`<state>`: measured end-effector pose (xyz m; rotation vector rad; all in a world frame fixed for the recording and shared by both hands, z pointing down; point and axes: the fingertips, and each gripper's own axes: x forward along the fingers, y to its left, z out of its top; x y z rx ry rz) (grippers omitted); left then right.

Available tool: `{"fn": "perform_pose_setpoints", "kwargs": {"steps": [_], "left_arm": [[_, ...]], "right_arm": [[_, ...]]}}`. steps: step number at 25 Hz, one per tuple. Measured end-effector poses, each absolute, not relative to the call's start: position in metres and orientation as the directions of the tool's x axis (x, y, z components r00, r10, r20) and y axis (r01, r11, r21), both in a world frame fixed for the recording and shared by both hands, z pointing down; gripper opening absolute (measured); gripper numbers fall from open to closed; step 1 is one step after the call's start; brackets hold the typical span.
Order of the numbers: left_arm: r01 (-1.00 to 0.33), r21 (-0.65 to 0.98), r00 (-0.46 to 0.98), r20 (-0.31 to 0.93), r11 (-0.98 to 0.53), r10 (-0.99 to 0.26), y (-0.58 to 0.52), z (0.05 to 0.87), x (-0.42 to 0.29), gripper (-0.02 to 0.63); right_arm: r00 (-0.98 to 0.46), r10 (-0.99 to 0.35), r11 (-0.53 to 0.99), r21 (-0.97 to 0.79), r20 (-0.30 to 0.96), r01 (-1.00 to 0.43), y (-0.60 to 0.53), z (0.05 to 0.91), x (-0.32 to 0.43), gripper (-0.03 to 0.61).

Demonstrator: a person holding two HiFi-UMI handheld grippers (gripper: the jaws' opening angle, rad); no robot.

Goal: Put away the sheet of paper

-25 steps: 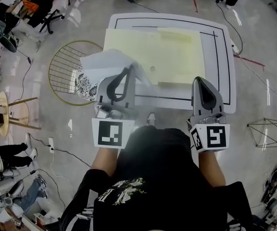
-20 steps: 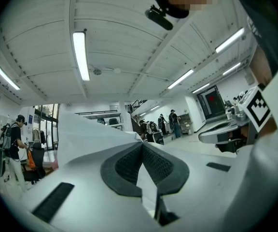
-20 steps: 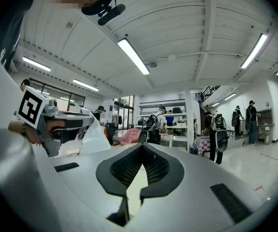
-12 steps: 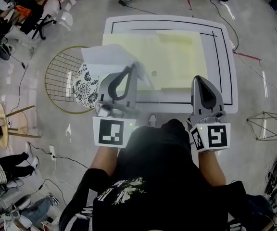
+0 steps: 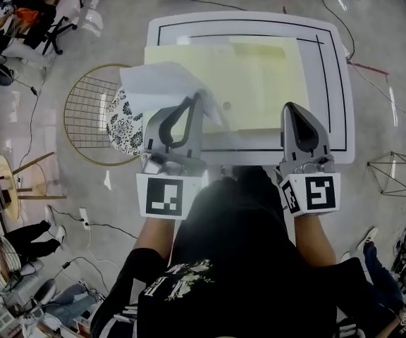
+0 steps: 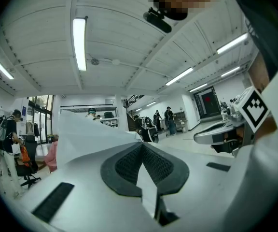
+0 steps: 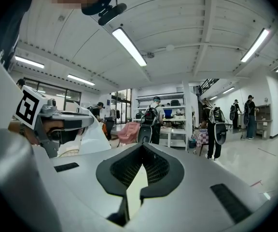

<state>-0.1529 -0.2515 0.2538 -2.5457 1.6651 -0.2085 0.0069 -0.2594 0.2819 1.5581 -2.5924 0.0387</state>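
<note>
A white sheet of paper [image 5: 157, 83], bent and partly crumpled, sticks up and to the left from my left gripper [image 5: 196, 98], which is shut on its edge. In the left gripper view the sheet [image 6: 88, 134] rises from between the closed pads of the left gripper [image 6: 143, 148]. It hangs over the near left corner of the white table [image 5: 330, 83], beside a round wire basket [image 5: 83, 111]. My right gripper [image 5: 292, 110] is shut with nothing in it, at the table's near edge. In the right gripper view the right gripper [image 7: 143, 149] points out across the room.
A pale yellow mat [image 5: 259, 76] covers most of the table. A black-and-white patterned thing [image 5: 124, 122] lies in the wire basket on the floor to the left. Chairs, cables and several people stand around the room.
Both grippers keep their pose and the paper stays gripped. The table and basket have shifted slightly in the head view as the camera moved.
</note>
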Motion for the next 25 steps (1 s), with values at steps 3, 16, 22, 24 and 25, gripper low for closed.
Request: {"fn": "perform_pose_setpoints", "kwargs": {"steps": [3, 16, 22, 24, 25], "left_arm": [[-0.904, -0.160, 0.390, 0.077, -0.397, -0.918, -0.259, 0.256, -0.148, 0.000], [-0.905, -0.157, 0.380, 0.117, -0.395, -0.918, -0.296, 0.255, -0.095, 0.000], [-0.913, -0.166, 0.344, 0.179, -0.373, -0.922, -0.299, 0.272, -0.086, 0.000], [-0.914, -0.165, 0.339, 0.190, -0.370, -0.921, -0.299, 0.278, -0.085, 0.000], [-0.915, -0.162, 0.337, 0.197, -0.370, -0.921, -0.300, 0.283, -0.085, 0.000]], "right_arm": [[-0.477, -0.871, 0.483, 0.034, 0.116, -0.875, -0.270, 0.283, 0.009, -0.008], [-0.525, -0.840, 0.529, -0.011, 0.133, -0.849, -0.312, 0.291, 0.048, -0.008], [-0.570, -0.808, 0.571, -0.037, 0.149, -0.820, -0.325, 0.309, 0.051, -0.008], [-0.576, -0.803, 0.578, -0.036, 0.152, -0.815, -0.327, 0.312, 0.052, -0.008], [-0.579, -0.801, 0.581, -0.036, 0.155, -0.813, -0.328, 0.314, 0.053, -0.008]]}}
